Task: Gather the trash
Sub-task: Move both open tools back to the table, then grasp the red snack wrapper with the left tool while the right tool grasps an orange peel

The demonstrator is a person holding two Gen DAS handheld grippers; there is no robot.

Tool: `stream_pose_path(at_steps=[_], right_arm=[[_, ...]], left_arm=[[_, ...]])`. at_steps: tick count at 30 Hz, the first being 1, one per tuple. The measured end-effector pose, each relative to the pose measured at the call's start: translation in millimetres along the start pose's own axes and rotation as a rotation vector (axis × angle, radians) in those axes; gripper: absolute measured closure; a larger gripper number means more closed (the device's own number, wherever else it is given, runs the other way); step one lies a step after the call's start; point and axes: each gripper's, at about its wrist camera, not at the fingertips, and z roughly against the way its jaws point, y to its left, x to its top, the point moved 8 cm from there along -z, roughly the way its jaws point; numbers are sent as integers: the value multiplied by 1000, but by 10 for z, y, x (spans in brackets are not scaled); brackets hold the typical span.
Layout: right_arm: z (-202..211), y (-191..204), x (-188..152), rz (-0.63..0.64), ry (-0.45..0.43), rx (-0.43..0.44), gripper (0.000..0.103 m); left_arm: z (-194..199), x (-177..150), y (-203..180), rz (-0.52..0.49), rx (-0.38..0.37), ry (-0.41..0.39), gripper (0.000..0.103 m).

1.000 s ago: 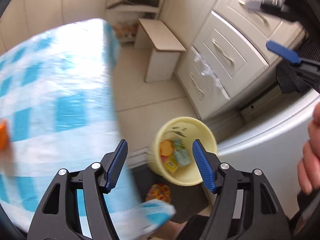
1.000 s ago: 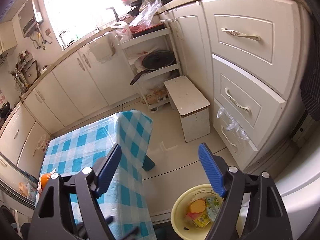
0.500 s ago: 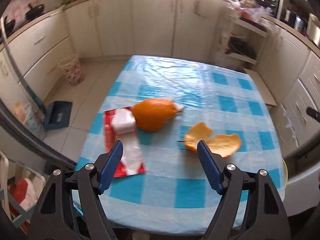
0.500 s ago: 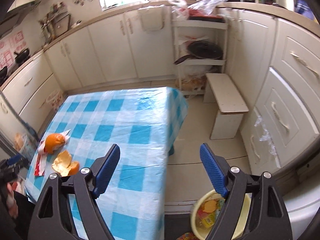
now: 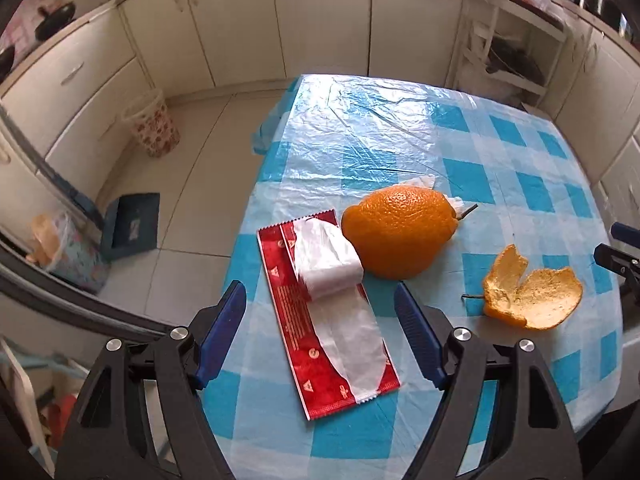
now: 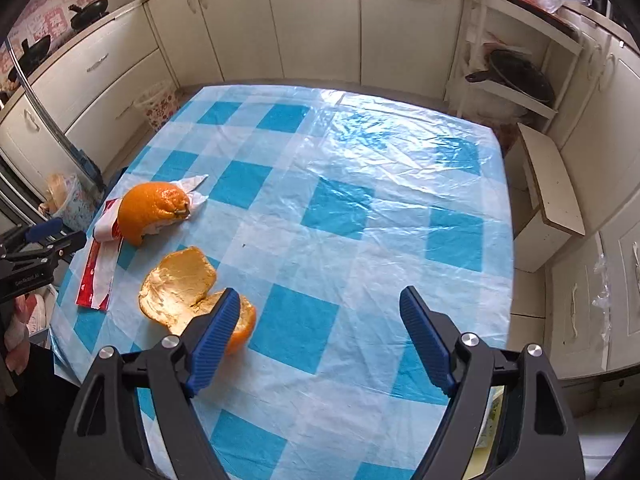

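**Two open claws lined up over the last scraps**

The left claw (image 5: 320,330) is held wide open and empty above the red wrapper (image 5: 316,340), which lies at the lower centre of the left wrist view with a white plastic strip (image 5: 336,284) curled on top of it; its jaws have just been opening, with nothing pressed between them. The right claw (image 6: 316,332) is likewise spread wide and empty, its left pad in front of the orange peel (image 6: 182,288) at centre-left of its view. The peel half (image 5: 396,228) rests touching the strip. The wrapper is best taken together with the strip, pinched across its narrow width. The open peel is best gripped by a raised rim. The blue-checked counter (image 6: 360,208) cover is thin plastic and should not be snagged.
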Motion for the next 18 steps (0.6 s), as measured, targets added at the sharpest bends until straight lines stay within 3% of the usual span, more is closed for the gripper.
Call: stream_pose_path(at_steps=[3,9,12,14,18], right_arm=[[-161,133,-12,26,40,5,24],[-411,260,-87,44,114,14,24],[-462,303,-115,51,132,24,24],[-484,356,-136,67,144,30,24],[-518,430,-168,89,160,35,25]], left_arm=[[-93,76,0,-57,32,3,30],[-186,92,49,-35,-11,30,30],[-235,86,132,-70,84,27,29],[-331,24,269,-19,95,72,29],[-498,-110,422,65,39,154,29]])
